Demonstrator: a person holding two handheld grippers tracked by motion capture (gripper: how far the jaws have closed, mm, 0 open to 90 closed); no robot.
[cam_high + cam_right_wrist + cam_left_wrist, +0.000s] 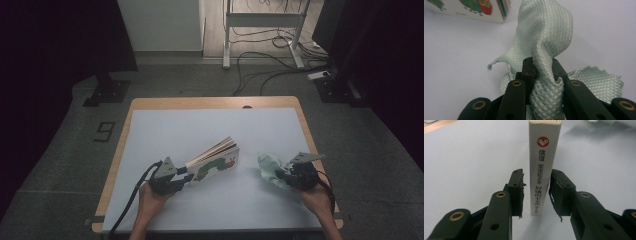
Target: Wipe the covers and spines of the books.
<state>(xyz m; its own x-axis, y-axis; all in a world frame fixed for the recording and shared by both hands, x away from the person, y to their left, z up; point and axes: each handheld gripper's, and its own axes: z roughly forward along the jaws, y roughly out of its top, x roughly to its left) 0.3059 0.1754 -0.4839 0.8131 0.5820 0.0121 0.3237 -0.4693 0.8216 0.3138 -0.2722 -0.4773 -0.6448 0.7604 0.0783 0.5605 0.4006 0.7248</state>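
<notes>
The 2 black jaws of the right gripper (541,68) are clenched on a bunched fold of a pale green waffle-weave cloth (546,32), the fabric rising in a peak above the tips and spilling in a loose flap to one side. In the high view this cloth (267,167) sits at the right of the white table (200,130), just in front of the right hand (315,197).

The cloth looks light, soft and floppy, so a pinch on a gathered fold should carry it, though the free edges will likely drag and swing.

At the left, a board book with a caterpillar cover (215,162) stands on its bottom edge, pages fanned slightly. The left gripper (536,192) straddles the low end of its spine (544,157); in the left gripper view narrow gaps show on both sides, so the jaws are released, not pressing.

The book seems stiff, thick-paged and smooth-faced, fairly weighty for its size. Gripping across the spine, where it is rigid, looks soundest; the fanned page side would probably splay.
</notes>
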